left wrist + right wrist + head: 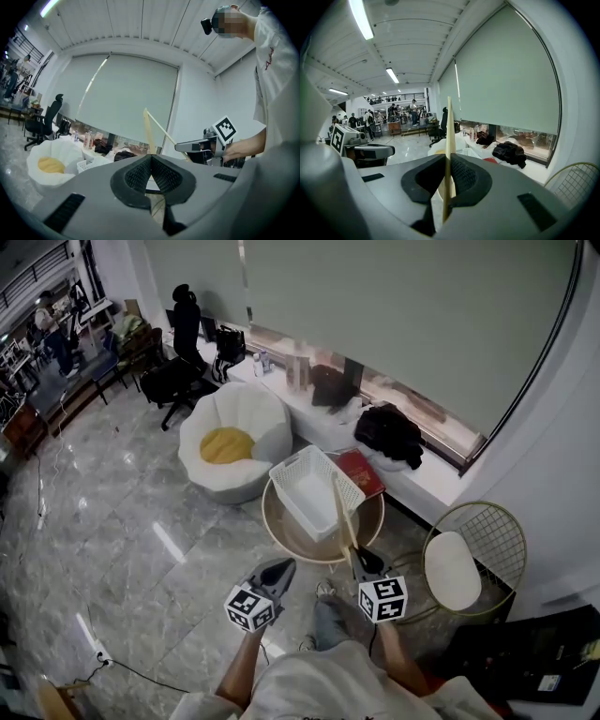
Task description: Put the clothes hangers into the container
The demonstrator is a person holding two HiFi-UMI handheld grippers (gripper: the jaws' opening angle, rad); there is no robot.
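My right gripper point(446, 183) pinches the wooden hanger point(449, 140) over the round table's point(279, 538) near edge, by the white basket point(291, 461). My left gripper's point(151, 169) jaws are pressed together, empty.

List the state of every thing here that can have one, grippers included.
right gripper: shut on the wooden hanger.
wooden hanger: held, reaching out over the white basket, not yet released.
left gripper: shut, nothing between its jaws.
white basket: upright on the round table, top open, no hanger lying inside that I can see.
roller blind: pulled down.
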